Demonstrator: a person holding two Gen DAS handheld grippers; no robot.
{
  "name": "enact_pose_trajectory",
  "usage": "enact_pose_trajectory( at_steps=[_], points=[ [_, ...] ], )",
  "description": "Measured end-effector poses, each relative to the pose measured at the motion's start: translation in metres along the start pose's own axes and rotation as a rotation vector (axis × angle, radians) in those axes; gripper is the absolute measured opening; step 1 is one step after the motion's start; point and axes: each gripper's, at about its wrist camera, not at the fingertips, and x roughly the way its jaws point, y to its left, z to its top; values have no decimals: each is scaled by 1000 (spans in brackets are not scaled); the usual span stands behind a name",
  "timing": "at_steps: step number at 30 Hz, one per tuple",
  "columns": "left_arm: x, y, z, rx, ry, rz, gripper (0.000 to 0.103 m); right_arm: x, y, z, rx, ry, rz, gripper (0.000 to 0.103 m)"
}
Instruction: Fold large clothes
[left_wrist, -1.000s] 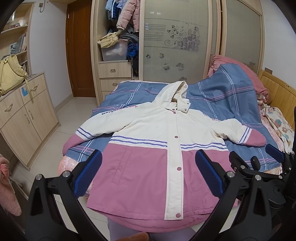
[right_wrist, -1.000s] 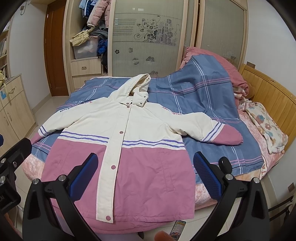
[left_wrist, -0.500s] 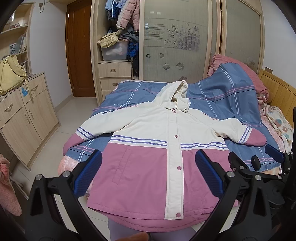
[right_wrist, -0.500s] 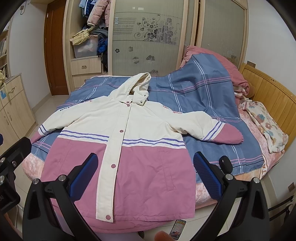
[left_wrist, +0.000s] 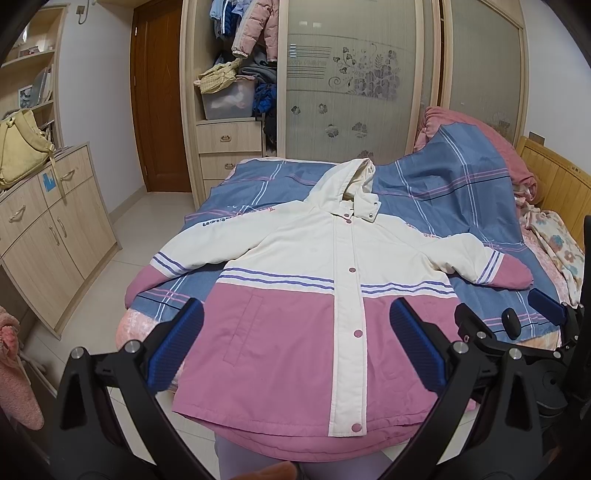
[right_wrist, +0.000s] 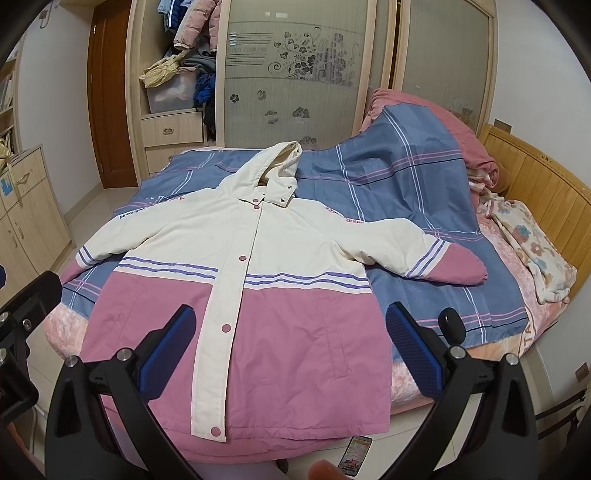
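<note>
even indoor light — soft shadows | sharp focus | fisheye-bent, dark-vignetted edges

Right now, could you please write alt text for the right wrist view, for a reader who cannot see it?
A pink and cream hooded jacket lies flat, front up and snapped shut, sleeves spread, on a bed with a blue plaid cover. The open right claw hovers over its pink hem, holding nothing. A wardrobe stands behind the bed.

One jacket (left_wrist: 314, 295); one bed (left_wrist: 480, 206); two hand-held grippers: left (left_wrist: 295, 347), right (right_wrist: 291, 345).
</note>
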Motion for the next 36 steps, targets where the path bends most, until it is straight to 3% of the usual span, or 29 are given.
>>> enact_pose_trajectory(
  at_steps=[20, 24, 28, 30, 36],
  points=[
    [4, 0, -10, 3, 8, 1, 101, 4, 0, -2, -2, 5, 1, 102],
    [17, 0, -19, 8, 32, -4, 101, 12, -8, -3, 17, 1, 39, 102],
    [46, 1, -17, -27, 90, -53, 101, 46, -46, 1, 88, 37, 38, 102],
    [67, 7, -18, -61, 141, -86, 101, 72, -84, 3, 158, 68, 47, 102],
    [115, 3, -13, -76, 218, -117, 101, 156, -260, -1, 601, 101, -31, 102]
  ],
)
